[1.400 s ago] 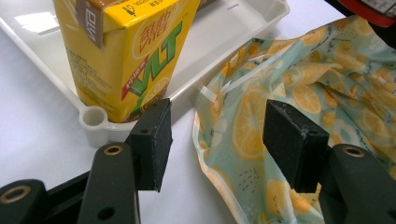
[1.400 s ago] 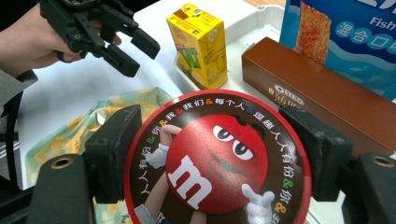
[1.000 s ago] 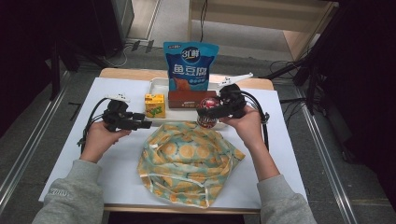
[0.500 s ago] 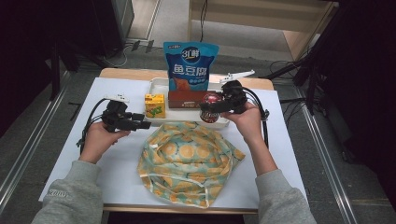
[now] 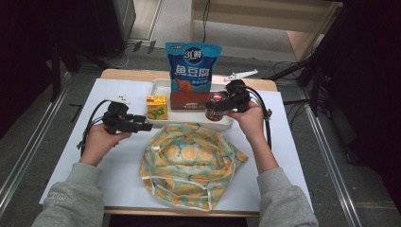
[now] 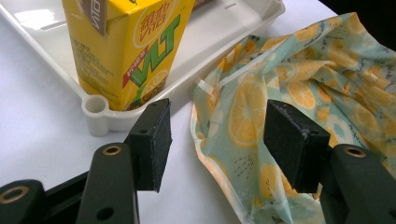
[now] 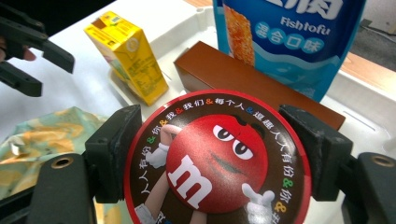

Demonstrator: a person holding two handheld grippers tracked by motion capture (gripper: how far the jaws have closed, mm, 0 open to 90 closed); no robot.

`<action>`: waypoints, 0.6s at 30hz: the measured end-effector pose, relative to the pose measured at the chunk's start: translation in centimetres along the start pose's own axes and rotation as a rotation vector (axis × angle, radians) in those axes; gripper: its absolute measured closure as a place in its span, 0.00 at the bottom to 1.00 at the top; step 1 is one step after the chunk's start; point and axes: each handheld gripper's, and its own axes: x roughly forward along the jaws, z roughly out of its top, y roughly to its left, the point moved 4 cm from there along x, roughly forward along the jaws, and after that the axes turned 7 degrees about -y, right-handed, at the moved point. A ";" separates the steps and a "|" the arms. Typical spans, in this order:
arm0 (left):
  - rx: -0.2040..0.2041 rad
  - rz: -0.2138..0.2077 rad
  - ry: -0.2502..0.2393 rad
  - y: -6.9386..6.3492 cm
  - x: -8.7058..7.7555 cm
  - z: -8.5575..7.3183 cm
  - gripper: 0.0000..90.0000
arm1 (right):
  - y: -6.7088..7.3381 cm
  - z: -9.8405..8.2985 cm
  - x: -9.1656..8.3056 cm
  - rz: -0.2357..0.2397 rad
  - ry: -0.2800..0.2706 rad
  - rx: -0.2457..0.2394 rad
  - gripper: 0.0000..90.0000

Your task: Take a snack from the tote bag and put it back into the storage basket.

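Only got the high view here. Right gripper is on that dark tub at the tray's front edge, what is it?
Observer: An M&M's tub; the lid shows the red character, clamped between the right gripper fingers.
Operator: Left gripper, holding anything?
Observer: No. The left gripper is open, its fingers apart above the orange-print bag edge.
Operator: The yellow carton, any label?
Observer: "VLT" in green on the yellow carton, standing in the corner of the white tray.
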 end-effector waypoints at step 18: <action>0.000 -0.005 0.002 -0.1 0.1 0.0 0.47 | -2.3 -1.3 1.6 -0.056 0.013 0.030 0.28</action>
